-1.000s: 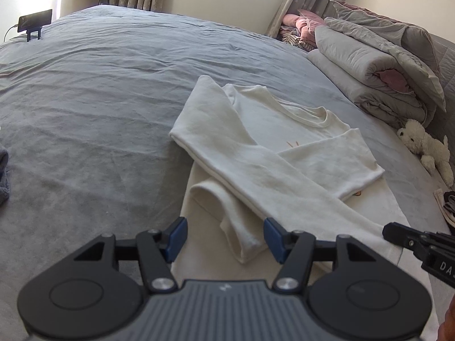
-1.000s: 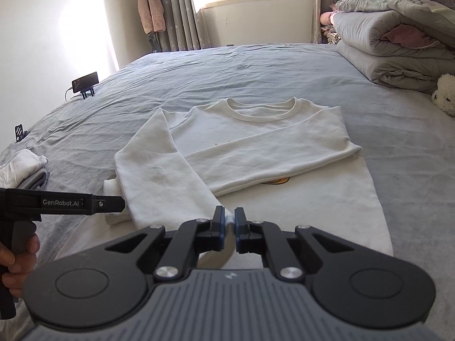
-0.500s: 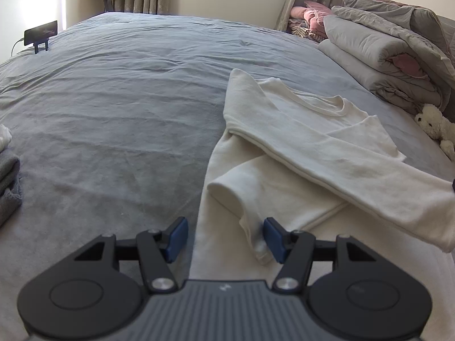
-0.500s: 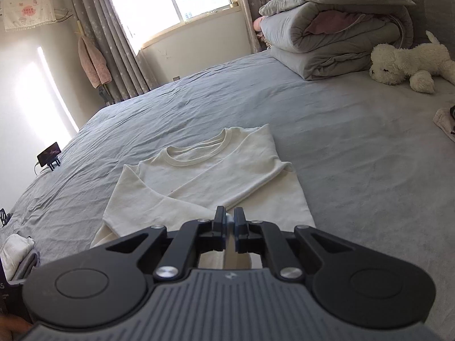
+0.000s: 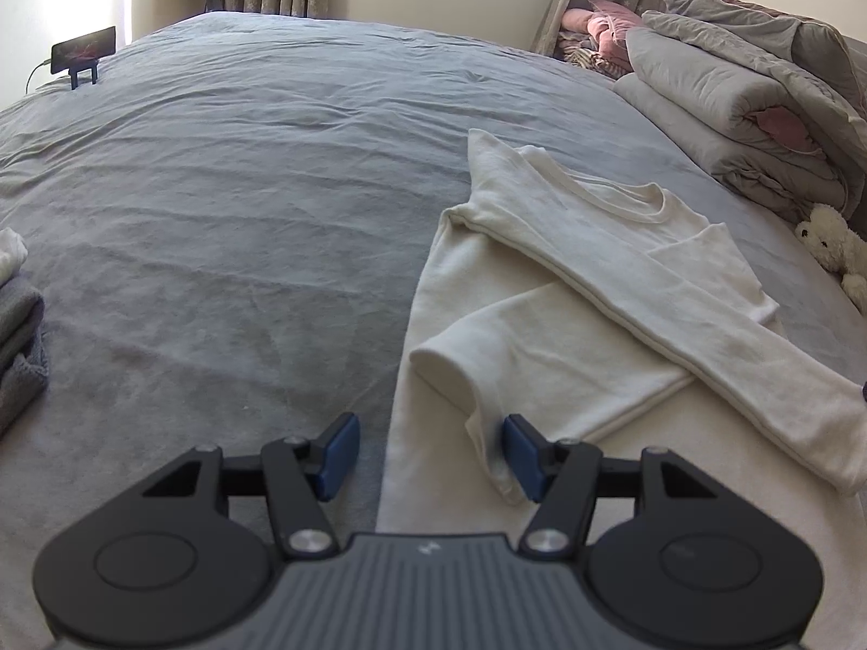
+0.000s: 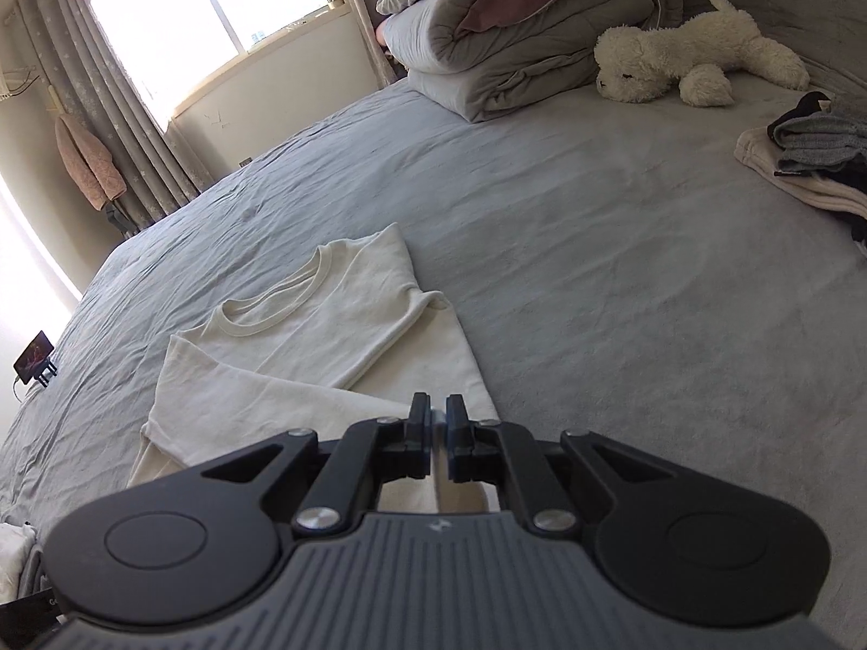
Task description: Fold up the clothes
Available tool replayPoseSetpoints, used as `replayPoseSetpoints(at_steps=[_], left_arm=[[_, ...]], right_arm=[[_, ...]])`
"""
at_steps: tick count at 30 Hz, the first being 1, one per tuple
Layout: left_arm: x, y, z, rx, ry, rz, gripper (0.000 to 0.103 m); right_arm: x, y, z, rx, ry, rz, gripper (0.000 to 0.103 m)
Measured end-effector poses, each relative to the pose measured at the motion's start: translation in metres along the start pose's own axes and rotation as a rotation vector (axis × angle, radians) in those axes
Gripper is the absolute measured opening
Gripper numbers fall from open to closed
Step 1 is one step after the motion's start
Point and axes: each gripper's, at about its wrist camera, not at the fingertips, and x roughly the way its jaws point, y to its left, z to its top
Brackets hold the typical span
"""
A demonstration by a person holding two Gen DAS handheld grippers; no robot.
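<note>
Right gripper (image 6: 439,422) is pinching a sleeve of the sweatshirt (image 6: 303,346) lying on the grey bed (image 6: 596,271); left gripper (image 5: 428,452) is hovering open. Beyond, duvet (image 6: 515,43), plush dog (image 6: 688,62), window (image 6: 217,16).

Wide bed (image 6: 569,249) under a wrinkled grey sheet fills my view. Bright window (image 6: 217,11) on the far cream wall, grey star-patterned curtains (image 6: 108,108) beside it. Folded grey duvets (image 6: 520,32) piled at the bed's head. Sunlight washes the left wall.
</note>
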Motion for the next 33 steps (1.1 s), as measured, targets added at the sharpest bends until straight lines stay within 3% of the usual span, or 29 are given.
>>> replayPoseSetpoints(at_steps=[7, 11, 15, 20, 24, 28, 31, 33], left_arm=[[-0.003, 0.006, 0.002, -0.021, 0.011, 0.009, 0.061], [-0.004, 0.008, 0.003, -0.028, 0.015, 0.014, 0.061], [-0.007, 0.011, 0.004, -0.031, 0.013, 0.044, 0.061], [-0.011, 0.024, 0.008, -0.073, 0.015, 0.065, 0.059], [-0.013, 0.028, 0.010, -0.090, 0.016, 0.067, 0.059], [-0.012, 0.030, 0.011, -0.101, 0.021, 0.079, 0.059], [-0.011, 0.031, 0.010, -0.103, 0.025, 0.082, 0.059], [-0.012, 0.032, 0.010, -0.104, 0.029, 0.082, 0.059]], right_arm=[[0.007, -0.004, 0.000, 0.014, 0.028, -0.022, 0.007], [0.010, -0.004, -0.001, -0.001, 0.061, -0.030, 0.016], [0.005, 0.007, -0.002, -0.096, 0.032, -0.065, 0.018], [-0.006, 0.025, -0.008, -0.273, -0.037, -0.081, 0.045], [-0.009, 0.043, -0.021, -0.421, -0.039, -0.022, 0.049], [-0.004, 0.054, -0.031, -0.482, -0.003, 0.030, 0.049], [0.002, 0.060, -0.038, -0.524, 0.056, 0.066, 0.049], [0.009, 0.060, -0.041, -0.538, 0.107, 0.034, 0.049]])
